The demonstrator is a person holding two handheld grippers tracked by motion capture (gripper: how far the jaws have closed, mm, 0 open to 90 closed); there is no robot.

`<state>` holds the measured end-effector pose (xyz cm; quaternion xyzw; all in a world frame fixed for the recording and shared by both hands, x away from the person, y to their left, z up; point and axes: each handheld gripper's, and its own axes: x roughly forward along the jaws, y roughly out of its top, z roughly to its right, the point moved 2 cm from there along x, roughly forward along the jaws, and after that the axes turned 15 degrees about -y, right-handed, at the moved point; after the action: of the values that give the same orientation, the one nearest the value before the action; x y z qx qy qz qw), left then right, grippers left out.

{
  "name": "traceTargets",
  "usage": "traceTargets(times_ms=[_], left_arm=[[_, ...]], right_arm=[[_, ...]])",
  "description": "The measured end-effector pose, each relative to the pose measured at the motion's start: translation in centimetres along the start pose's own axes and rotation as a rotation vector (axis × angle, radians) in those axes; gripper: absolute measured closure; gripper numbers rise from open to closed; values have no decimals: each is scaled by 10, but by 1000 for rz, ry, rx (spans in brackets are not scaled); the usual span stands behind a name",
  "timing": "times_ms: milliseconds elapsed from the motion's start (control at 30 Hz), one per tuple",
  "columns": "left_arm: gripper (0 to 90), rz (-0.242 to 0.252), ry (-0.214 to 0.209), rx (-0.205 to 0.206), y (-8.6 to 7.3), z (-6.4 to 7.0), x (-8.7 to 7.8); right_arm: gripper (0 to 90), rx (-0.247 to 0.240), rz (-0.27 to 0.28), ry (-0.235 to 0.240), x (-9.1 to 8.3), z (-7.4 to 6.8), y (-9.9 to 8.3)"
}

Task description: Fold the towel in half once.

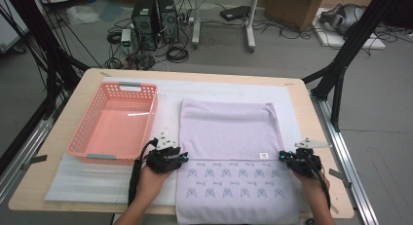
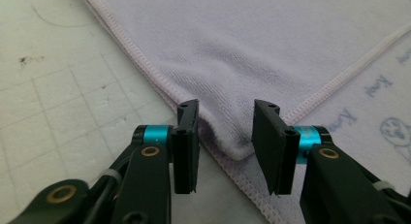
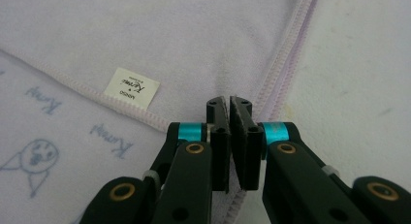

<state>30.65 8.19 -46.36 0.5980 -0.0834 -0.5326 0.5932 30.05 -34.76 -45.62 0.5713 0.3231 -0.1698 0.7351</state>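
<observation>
Towel (image 1: pixel 228 132) folded on white mat (image 1: pixel 87 181); wooden table (image 1: pixel 44 152); cabled floor (image 1: pixel 214 40).

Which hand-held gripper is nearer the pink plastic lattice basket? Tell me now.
Left. The left hand-held gripper sits just off the pink plastic lattice basket's near right corner; the right hand-held gripper is across the folded lilac towel, at its far edge.
</observation>
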Motion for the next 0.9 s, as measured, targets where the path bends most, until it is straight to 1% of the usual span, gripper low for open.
traceTargets(times_ms=[67, 133, 167, 200, 300, 333, 400, 433, 467, 600, 667, 767, 833, 900], left_arm=[[657, -2, 15, 0, 0, 0, 0], [699, -2, 13, 0, 0, 0, 0], [753, 1, 6, 5, 0, 1, 0], [811, -2, 20, 30, 0, 3, 0], [834, 0, 44, 66, -1, 6, 0], [838, 9, 46, 64, -1, 6, -1], [838, 37, 43, 67, -1, 7, -3], [833, 46, 38, 73, -1, 7, -5], [824, 55, 37, 72, -2, 8, -5], [828, 58, 31, 84, -2, 8, -6], [823, 62, 27, 85, -1, 7, -7], [809, 73, 24, 76, -1, 6, -7], [740, 75, 12, 55, -1, 5, -7], [704, 60, 8, 37, -1, 4, -6]], right_arm=[[866, -4, 1, -3, 0, -1, 0], [866, 1, 2, 1, 0, 0, 0], [868, 0, 4, 3, 0, 0, 0], [870, -6, 3, 1, 0, -1, 0], [874, -17, 9, -3, -1, -1, 1], [875, -15, 10, -1, -1, -1, 1], [874, -11, 17, 8, -2, 0, 1], [874, 1, 15, 13, -2, 0, 0], [874, 2, 20, 17, -3, 0, 1], [874, -14, 28, 16, -4, 0, 1], [874, -11, 34, 17, -5, -1, 2], [873, -12, 43, 20, -6, -1, 2], [868, -14, 41, 21, -6, -1, 2], [865, -16, 33, 25, -4, -2, 1]])
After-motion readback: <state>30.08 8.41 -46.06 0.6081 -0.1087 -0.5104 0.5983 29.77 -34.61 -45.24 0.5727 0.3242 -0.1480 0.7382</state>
